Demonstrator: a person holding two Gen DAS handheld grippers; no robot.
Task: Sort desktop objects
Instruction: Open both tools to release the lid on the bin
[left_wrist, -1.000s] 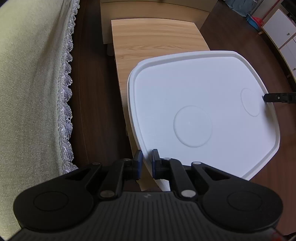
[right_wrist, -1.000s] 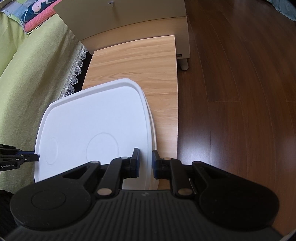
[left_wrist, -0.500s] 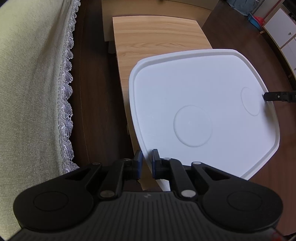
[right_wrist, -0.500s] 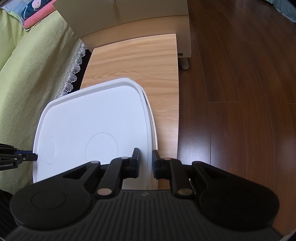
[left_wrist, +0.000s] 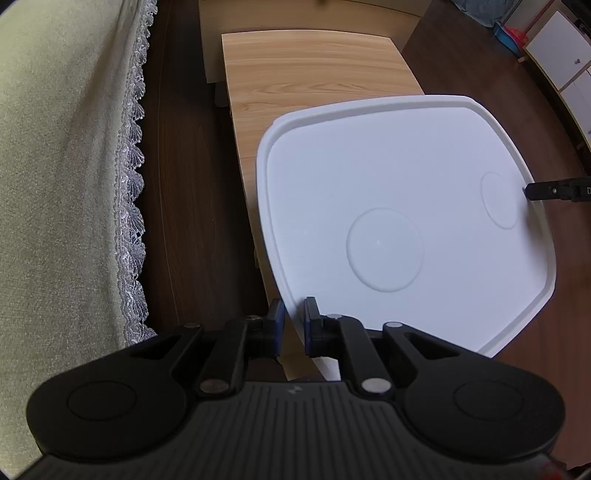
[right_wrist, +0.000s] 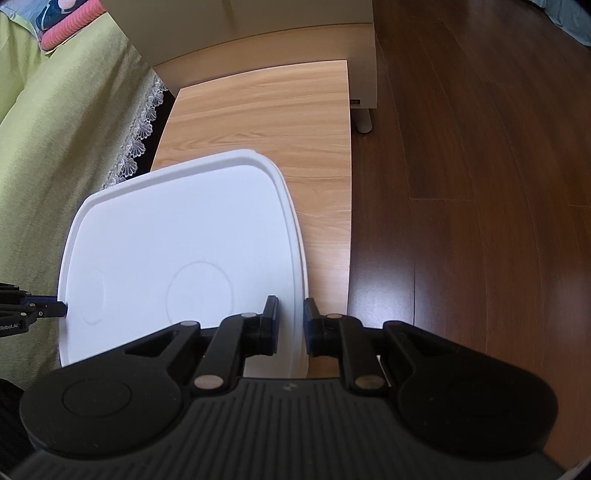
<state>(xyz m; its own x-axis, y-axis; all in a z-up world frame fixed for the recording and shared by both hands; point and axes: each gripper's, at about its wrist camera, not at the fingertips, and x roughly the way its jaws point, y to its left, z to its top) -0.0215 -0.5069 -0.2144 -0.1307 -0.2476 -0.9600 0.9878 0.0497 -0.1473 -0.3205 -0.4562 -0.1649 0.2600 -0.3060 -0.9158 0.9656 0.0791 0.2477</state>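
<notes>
1. Now your left tongs (left_wrist: 291, 314) and right tongs (right_wrist: 290, 314) are both closed tight on the rim of the white tray (left_wrist: 388, 177), one at each end.
2. Between the tongs the tray hangs above the table (left_wrist: 314, 74), its far edge forward of both.
3. Since a second ago almost nothing changed; the tray only sits a little differently in view, and the left jaws hardly moved.
4. I judge you are carrying it, and it is not yet put down.
</notes>
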